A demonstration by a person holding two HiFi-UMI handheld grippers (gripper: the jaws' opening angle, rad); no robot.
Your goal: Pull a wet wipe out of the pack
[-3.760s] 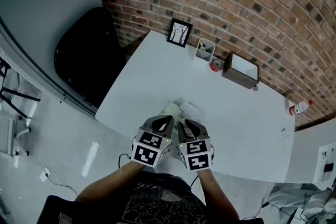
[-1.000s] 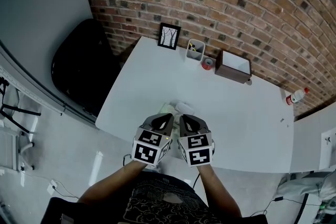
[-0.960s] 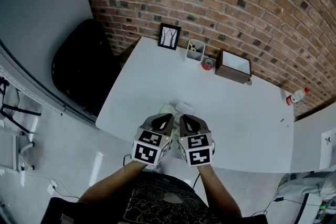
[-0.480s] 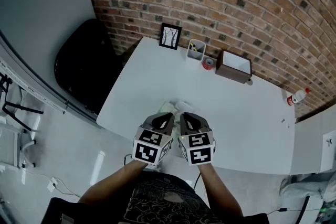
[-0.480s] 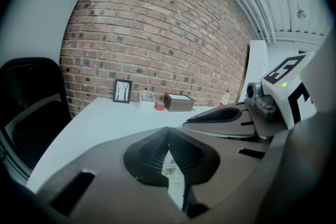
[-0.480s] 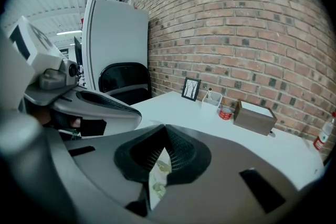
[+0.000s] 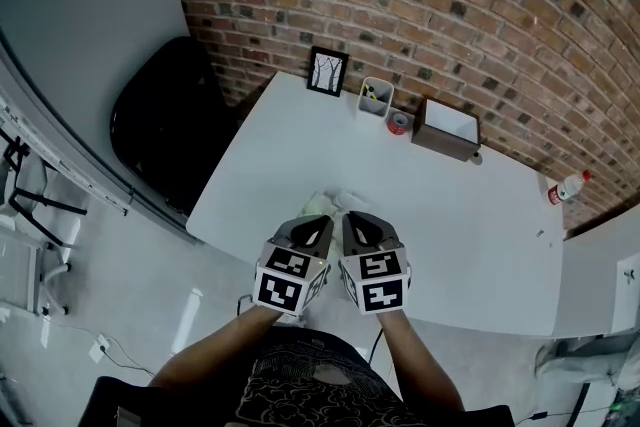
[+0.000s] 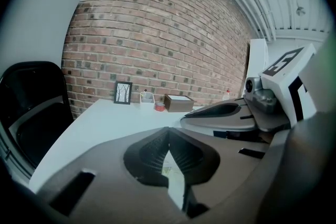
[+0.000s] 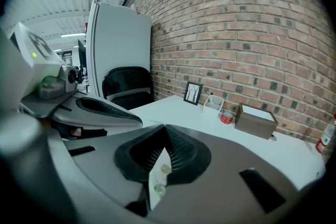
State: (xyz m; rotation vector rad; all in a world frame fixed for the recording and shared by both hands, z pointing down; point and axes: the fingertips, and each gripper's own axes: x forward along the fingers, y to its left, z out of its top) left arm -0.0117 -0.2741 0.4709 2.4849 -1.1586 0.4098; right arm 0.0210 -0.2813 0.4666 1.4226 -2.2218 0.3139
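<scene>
The wet wipe pack (image 7: 335, 202) lies near the table's front edge, pale with a green leaf print, mostly hidden under my two grippers. My left gripper (image 7: 318, 228) and right gripper (image 7: 353, 224) hang side by side just above its near end, tips pointing away from me. In the left gripper view the left gripper (image 8: 168, 134) has its jaws closed tip to tip, with only a pale sliver of the pack (image 8: 177, 182) below. The right gripper (image 9: 166, 131) is shut too, and a strip of the leaf-printed pack (image 9: 157, 180) shows through its slit. Neither grips anything that I can see.
Along the brick wall at the table's far edge stand a framed picture (image 7: 328, 71), a white pen holder (image 7: 375, 97), a red tape roll (image 7: 398, 122) and a brown box (image 7: 446, 129). A bottle (image 7: 568, 187) stands at the far right corner. A black chair (image 7: 165, 130) is to the left.
Both grippers stay side by side over the pack, hardly moved. The head view has drifted slightly. Less of the pack shows than 3.8 s ago.
</scene>
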